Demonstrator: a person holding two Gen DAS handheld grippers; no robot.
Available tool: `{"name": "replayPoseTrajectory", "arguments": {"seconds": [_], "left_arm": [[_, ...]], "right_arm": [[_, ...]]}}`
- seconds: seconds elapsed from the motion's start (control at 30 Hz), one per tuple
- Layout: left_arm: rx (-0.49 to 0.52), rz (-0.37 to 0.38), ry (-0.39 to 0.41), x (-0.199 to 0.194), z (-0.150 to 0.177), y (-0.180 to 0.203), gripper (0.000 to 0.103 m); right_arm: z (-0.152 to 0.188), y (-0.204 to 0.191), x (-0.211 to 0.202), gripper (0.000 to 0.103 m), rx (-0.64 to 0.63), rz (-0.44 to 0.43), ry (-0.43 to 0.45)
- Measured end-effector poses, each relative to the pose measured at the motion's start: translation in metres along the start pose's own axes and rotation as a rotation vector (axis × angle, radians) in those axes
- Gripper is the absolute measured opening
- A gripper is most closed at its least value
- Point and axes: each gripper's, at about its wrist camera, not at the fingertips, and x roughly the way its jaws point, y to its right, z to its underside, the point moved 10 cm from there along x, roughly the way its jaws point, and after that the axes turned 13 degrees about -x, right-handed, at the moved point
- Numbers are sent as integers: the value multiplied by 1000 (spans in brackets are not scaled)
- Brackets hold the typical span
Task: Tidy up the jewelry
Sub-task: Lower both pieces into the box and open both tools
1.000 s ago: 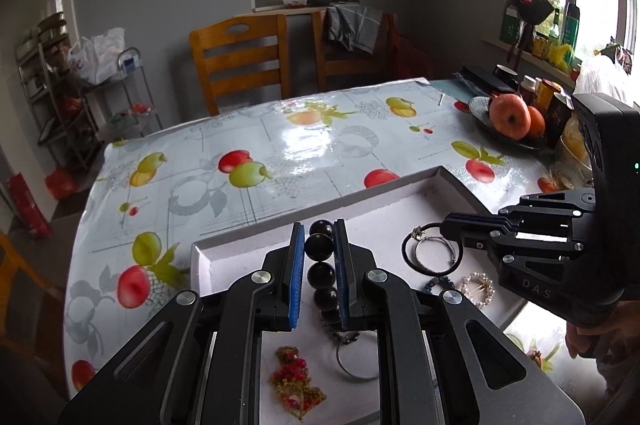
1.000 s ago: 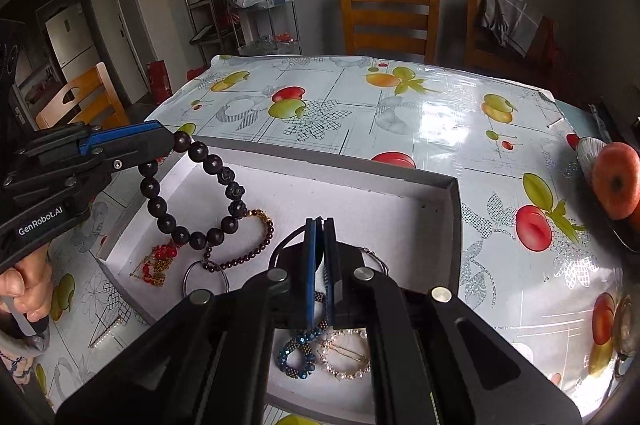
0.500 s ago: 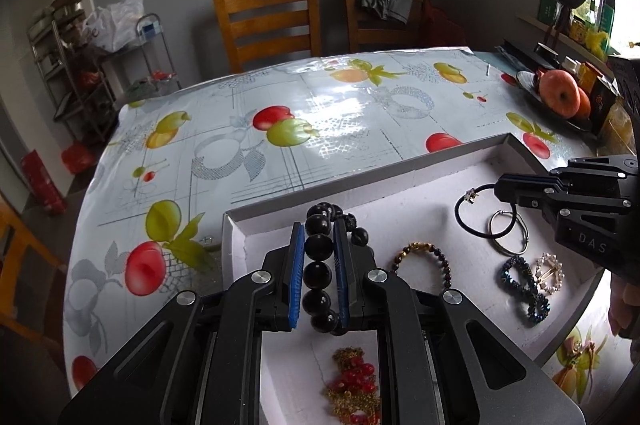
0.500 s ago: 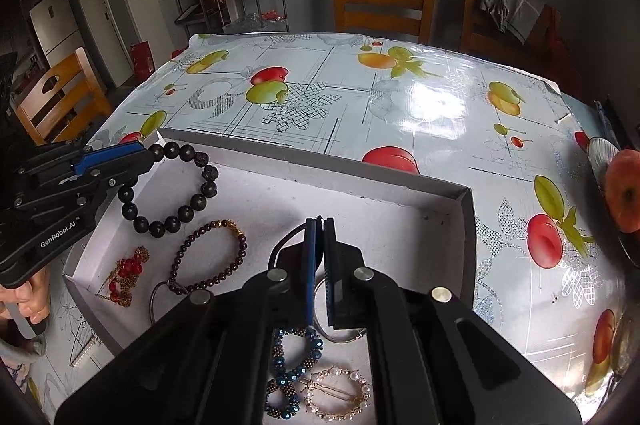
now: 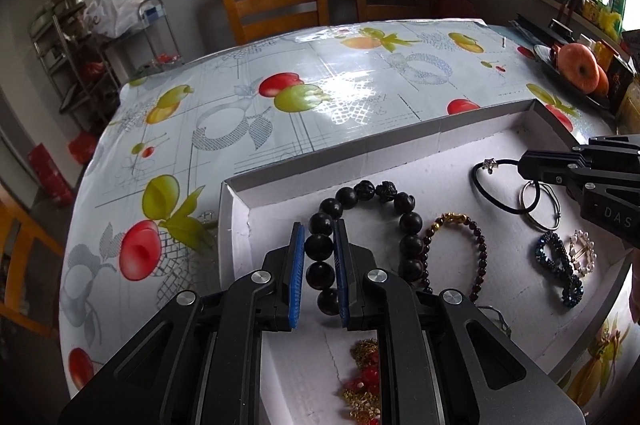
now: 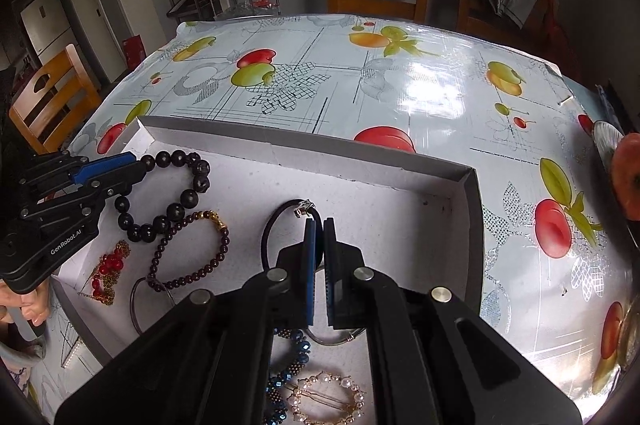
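Left tool (image 5: 319,257): blue pads clamped on the black bead bracelet (image 5: 362,191), gripping one bead w/ more of the strand running back between the pads. Rest of the loop lies draped on the tray floor near the tray's far-left corner. Right tool (image 6: 319,249): pads together on the black hair tie (image 6: 269,229), pinching the cord beside its small metal charm; the tie's loop rests on the floor mid-tray.

Tray (image 5: 400,145): shallow white box, matte foam-like floor, grey card walls, sitting on the surface (image 5: 320,77), a glossy fruit-print oilcloth.

Other contents: garnet bead bracelet (image 5: 460,245) w/ gold charm, just beside and touching the black beads; thin silver bangle (image 5: 540,205) overlapping the hair tie; blue beaded piece (image 5: 558,267); pearl oval clip (image 5: 582,253) at near-right edge; red-and-gold chain piece (image 5: 364,381) at near-left edge.

Step in hand, judged: laying both items down. Advice: lower until the strand lies slack on the floor, then part the pads; round, smooth, hard beads may roll, so release low. Keep the black beads clear of the garnet strand. Elastic cord is limp and may cling to a pad; lift straight off.
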Motion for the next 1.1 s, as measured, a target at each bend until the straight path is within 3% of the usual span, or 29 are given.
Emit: {"name": "replayPoseTrajectory", "arguments": {"seconds": [0.4,0.47,0.53,0.57,0.6,0.77,0.87,1.03,1.07,1.1], "left_arm": [[5,-25,-10,2,1,0,16],[6,-26,-9,2,1,-1,22],[8,-32,0,0,0,-1,32],[7,-36,8,-1,-1,-1,39],[5,-41,18,-3,-1,-1,40],[-3,-38,25,-4,0,-2,40],[-14,-44,40,-7,0,-5,43],[-19,-50,48,-13,1,-7,44],[-21,-47,52,-15,2,-7,49],[-23,-45,60,-19,2,-7,61]], "right_arm": [[4,-3,6,4,-16,12,-34],[5,-3,6,5,-13,8,-40],[5,-2,6,9,-7,7,-38],[5,-1,5,21,-3,6,-36],[5,-1,3,30,-1,6,-23],[4,0,-7,35,4,16,19],[7,0,-16,47,6,24,44],[9,-3,-38,54,-11,35,85],[10,-4,-41,56,-16,38,90],[10,-5,-44,57,-20,40,95]]}}
